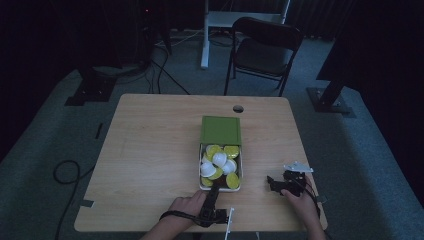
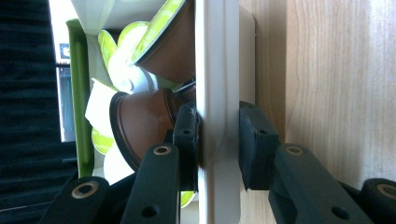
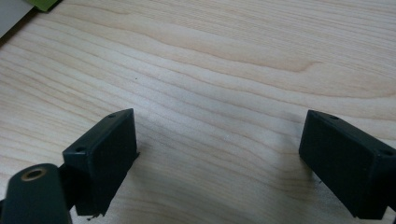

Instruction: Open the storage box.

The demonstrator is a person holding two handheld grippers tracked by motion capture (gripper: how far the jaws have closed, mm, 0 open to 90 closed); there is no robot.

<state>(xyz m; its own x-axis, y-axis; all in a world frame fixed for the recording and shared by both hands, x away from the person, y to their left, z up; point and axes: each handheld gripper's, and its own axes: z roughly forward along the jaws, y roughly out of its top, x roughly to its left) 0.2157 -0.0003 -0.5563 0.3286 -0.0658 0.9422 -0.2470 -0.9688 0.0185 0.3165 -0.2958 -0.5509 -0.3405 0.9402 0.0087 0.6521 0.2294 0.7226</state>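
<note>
1. My left gripper (image 2: pixel 217 140) pinches the near wall of the white tray (image 2: pixel 217 70).
2. The tray sits just before the green box (image 1: pixel 220 130), holding capsules (image 1: pixel 220 160); I read no lettering.
3. My right gripper (image 3: pixel 219 158) is spread, right of the tray.

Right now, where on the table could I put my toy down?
The whole left half of the table is bare wood, from the box to the left edge. The back strip beyond the green lid is free too. It is crowded at the front, where the left hand-held gripper pinches the box wall and the right hand-held gripper rests open.
</note>
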